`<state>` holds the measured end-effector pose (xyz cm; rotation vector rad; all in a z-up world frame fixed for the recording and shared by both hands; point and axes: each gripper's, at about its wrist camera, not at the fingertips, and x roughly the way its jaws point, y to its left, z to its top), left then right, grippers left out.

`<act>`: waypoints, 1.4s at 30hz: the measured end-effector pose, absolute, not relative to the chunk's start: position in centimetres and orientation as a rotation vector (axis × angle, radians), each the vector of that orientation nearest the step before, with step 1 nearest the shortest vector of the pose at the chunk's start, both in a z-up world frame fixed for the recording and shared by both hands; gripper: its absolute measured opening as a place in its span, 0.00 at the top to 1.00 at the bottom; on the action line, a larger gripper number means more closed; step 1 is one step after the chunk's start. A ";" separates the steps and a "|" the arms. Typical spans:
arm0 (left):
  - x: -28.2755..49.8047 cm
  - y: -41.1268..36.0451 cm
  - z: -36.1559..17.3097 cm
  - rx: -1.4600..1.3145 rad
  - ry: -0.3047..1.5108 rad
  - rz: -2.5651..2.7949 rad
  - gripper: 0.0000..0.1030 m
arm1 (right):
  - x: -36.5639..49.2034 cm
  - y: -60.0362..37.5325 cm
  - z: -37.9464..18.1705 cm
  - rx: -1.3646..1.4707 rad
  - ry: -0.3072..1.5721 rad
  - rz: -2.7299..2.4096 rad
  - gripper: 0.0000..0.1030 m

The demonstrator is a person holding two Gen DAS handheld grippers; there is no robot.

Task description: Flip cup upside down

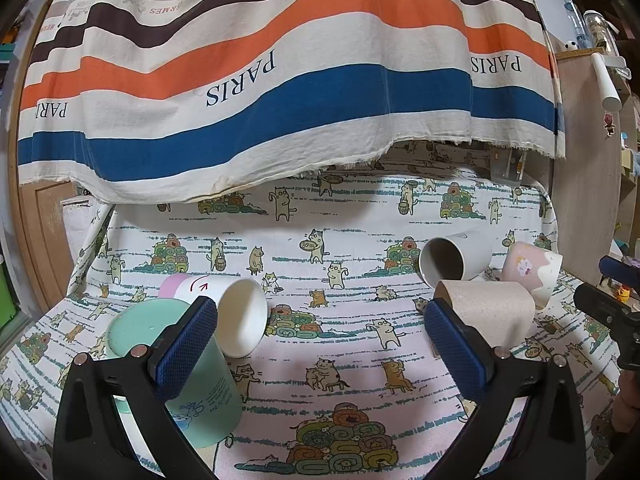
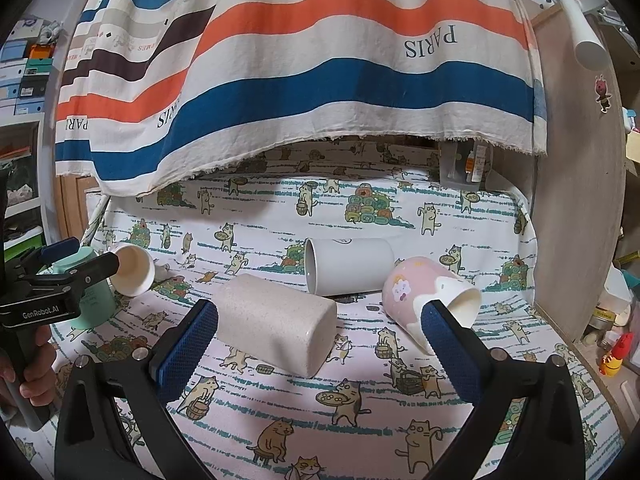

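Several cups are on a cat-print cloth. In the left wrist view a mint cup (image 1: 200,384) stands bottom-up at the left, partly behind my left finger. A white and pink cup (image 1: 228,312) lies on its side behind it. A beige cup (image 1: 492,308), a grey cup (image 1: 452,260) and a pink cup (image 1: 532,272) lie at the right. My left gripper (image 1: 320,344) is open and empty. In the right wrist view my right gripper (image 2: 320,344) is open and empty, with the beige cup (image 2: 276,320) lying just ahead between the fingers. The grey cup (image 2: 348,266) and pink cup (image 2: 428,300) lie beyond.
A striped cloth (image 1: 280,80) hangs over the back of the table. A wooden panel (image 2: 576,200) stands at the right edge with small items beyond it. The left gripper's body (image 2: 48,292) and the hand holding it show at the left of the right wrist view.
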<state>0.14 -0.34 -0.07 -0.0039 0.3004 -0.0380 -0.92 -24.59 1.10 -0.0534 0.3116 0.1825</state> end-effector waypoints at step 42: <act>-1.0 -1.1 0.4 0.071 0.252 -0.042 0.00 | -1.3 -24.7 1.2 -0.053 0.307 0.199 0.01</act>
